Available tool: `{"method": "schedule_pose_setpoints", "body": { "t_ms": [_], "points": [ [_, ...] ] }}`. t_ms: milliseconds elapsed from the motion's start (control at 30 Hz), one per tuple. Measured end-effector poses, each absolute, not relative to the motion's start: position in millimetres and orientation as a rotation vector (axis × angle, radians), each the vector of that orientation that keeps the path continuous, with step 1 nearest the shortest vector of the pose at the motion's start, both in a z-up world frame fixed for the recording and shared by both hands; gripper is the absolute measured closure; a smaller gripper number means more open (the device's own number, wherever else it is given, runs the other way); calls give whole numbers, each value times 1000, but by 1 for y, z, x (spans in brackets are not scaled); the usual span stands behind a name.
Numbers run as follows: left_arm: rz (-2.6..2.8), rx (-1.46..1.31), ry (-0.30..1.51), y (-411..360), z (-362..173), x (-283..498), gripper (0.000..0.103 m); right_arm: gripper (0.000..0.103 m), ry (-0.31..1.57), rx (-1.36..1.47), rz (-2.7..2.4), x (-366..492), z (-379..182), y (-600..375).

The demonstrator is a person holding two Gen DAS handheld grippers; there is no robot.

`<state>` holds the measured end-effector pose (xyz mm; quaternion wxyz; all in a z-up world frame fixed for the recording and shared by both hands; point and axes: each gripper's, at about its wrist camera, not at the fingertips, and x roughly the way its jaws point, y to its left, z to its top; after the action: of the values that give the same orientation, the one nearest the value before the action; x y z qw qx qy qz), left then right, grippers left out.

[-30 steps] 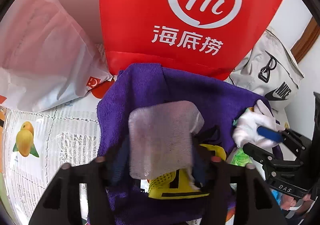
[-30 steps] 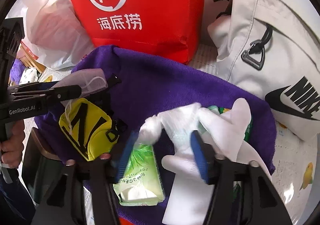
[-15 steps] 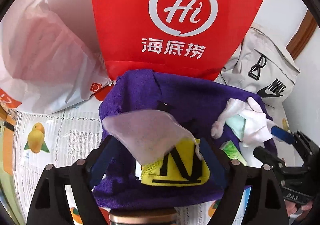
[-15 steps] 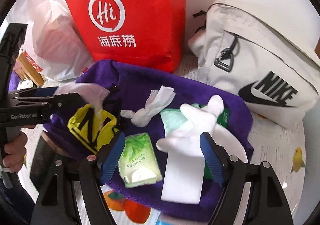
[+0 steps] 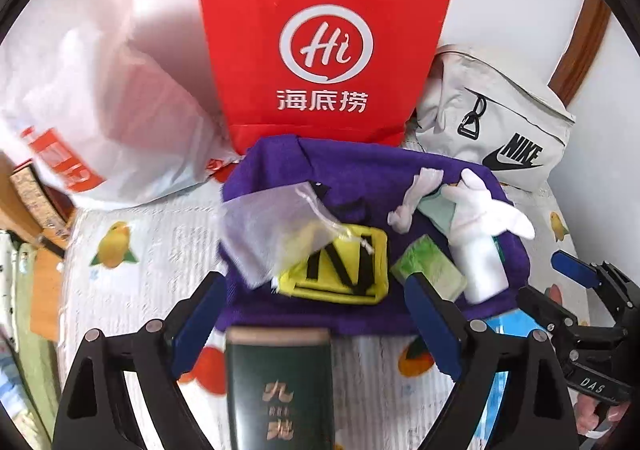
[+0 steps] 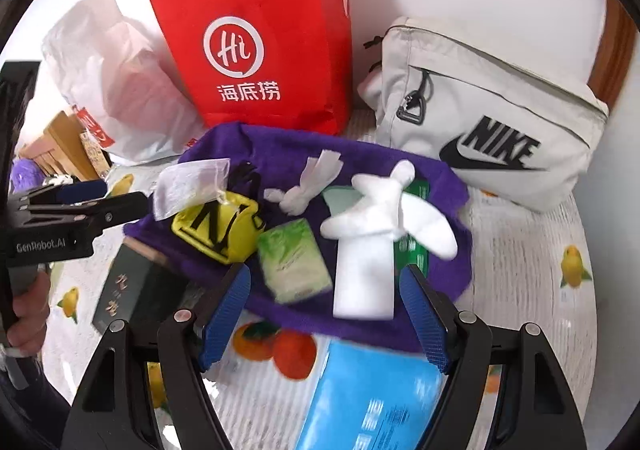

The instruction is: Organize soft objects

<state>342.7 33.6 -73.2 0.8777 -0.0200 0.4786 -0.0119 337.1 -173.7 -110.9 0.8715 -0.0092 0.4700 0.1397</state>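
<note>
Lying spread on the fruit-print desk (image 6: 520, 290), the purple towel (image 6: 360, 154) is carrying a white glove (image 6: 372, 226), yellow pouch (image 6: 216, 226) and tissue pack (image 6: 292, 258); the left tool (image 5: 316, 314) is opening, empty, the right tool (image 6: 324, 306) gaping, gripping nothing

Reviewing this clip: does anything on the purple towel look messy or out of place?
Yes. On the purple towel the soft items lie jumbled: a sheer pouch flops over the yellow pouch, a crumpled tissue lies loose, and the white glove sprawls across green packets.
</note>
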Motion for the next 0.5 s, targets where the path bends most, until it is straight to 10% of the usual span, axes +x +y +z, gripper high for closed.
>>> {"method": "schedule_pose_setpoints", "body": {
  "t_ms": [500],
  "points": [
    [3, -5, 840, 8, -33, 183, 1, 5, 896, 7, 203, 203, -77, -196]
  ]
}}
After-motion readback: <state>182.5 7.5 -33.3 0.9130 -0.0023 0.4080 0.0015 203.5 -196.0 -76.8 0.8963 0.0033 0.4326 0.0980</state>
